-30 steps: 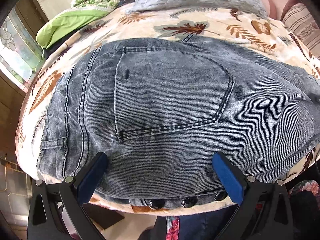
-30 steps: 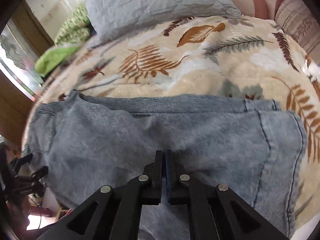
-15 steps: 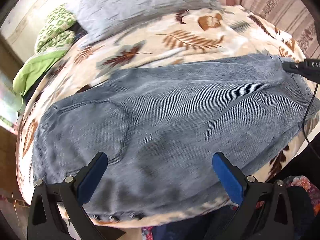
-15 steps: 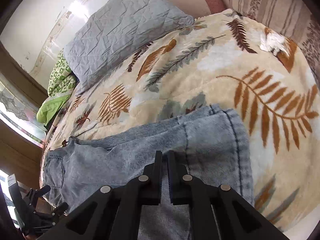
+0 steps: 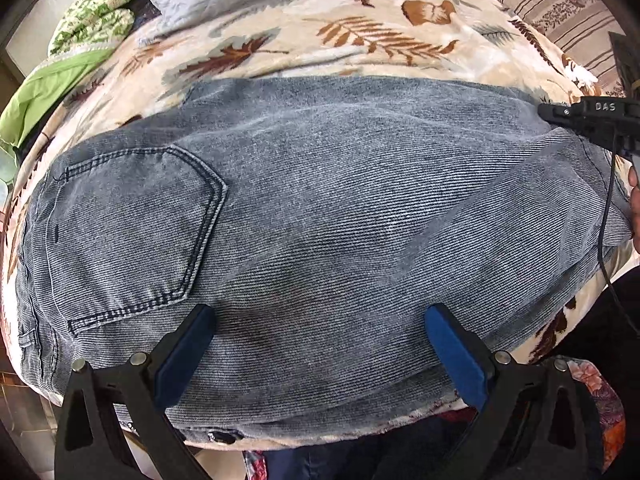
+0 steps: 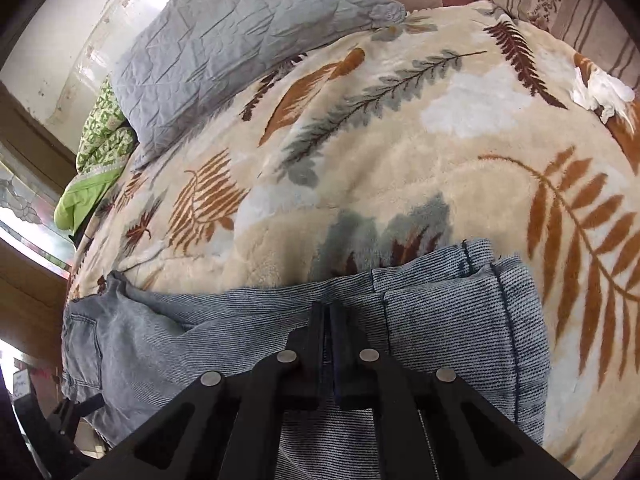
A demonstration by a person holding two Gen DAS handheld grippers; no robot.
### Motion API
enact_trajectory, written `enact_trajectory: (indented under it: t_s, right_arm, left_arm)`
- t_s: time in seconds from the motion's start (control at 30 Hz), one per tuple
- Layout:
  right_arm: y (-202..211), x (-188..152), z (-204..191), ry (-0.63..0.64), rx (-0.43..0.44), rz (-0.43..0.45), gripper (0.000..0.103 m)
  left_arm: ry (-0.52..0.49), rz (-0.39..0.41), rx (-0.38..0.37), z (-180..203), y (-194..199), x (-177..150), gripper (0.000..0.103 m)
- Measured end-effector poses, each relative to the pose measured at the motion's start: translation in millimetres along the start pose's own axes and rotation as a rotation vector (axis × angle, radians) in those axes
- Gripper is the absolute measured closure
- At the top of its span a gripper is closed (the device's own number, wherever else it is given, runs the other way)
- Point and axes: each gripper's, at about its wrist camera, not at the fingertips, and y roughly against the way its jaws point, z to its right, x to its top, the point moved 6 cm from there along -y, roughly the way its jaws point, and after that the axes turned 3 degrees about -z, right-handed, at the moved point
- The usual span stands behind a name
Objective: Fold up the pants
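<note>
Grey-blue denim pants (image 5: 320, 216) lie across the leaf-print blanket (image 5: 360, 40), back pocket (image 5: 132, 232) at the left, legs running right. My left gripper (image 5: 320, 356) is open and empty, its blue pads (image 5: 184, 356) spread just above the cloth near the bed's front edge. My right gripper (image 6: 329, 344) has its fingers pressed together over the leg end of the pants (image 6: 460, 320); whether cloth is pinched between them does not show. The right gripper also shows at the far right of the left wrist view (image 5: 588, 116).
A grey quilted pillow (image 6: 240, 36) lies at the back of the bed. A green patterned quilt (image 6: 96, 160) is bunched at the back left. White tissue (image 6: 600, 92) lies at the far right. Striped cushions (image 5: 568, 16) stand at the back right. The bed edge runs below the pants.
My left gripper has swung right, from the pocket and waist towards the thigh. My right gripper has moved right along the legs to the hems, staying shut.
</note>
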Motion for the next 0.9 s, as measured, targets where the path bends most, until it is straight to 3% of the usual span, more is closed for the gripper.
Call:
enact_trajectory:
  t_s: [0.1, 0.27, 0.43, 0.5, 0.6, 0.7, 0.9]
  right_arm:
    - [9.3, 1.9, -1.6, -0.010, 0.016, 0.013, 0.095]
    - [34.5, -10.6, -23.2, 0.101, 0.078, 0.069, 0.096]
    - [43.0, -41.5, -52.2, 0.165, 0.164, 0.034, 0.096]
    - [34.6, -57.8, -63.2, 0.203, 0.128, -0.020, 0.096]
    - [18.9, -82.0, -74.1, 0.262, 0.031, -0.092, 0.095]
    - [22.8, -95.2, -79.2, 0.307, -0.071, -0.049, 0.095]
    - [29.2, -113.4, -81.8, 0.334, -0.196, -0.015, 0.095]
  left_arm:
    - [0.004, 0.004, -0.012, 4.7, 0.4, 2.2, 0.000]
    - [-0.022, 0.078, -0.031, 17.0, 17.9, 14.2, 0.000]
    - [-0.042, 0.037, 0.022, 29.2, 4.8, 23.6, 0.000]
    - [-0.039, 0.000, 0.037, 28.2, -5.2, 20.8, 0.000]
    - [-0.010, 0.018, 0.015, 26.2, -5.8, 17.3, 0.000]
    - [0.012, 0.038, -0.023, 22.1, -7.2, 12.5, 0.000]
    - [0.017, 0.096, -0.013, 22.6, -6.1, 4.3, 0.000]
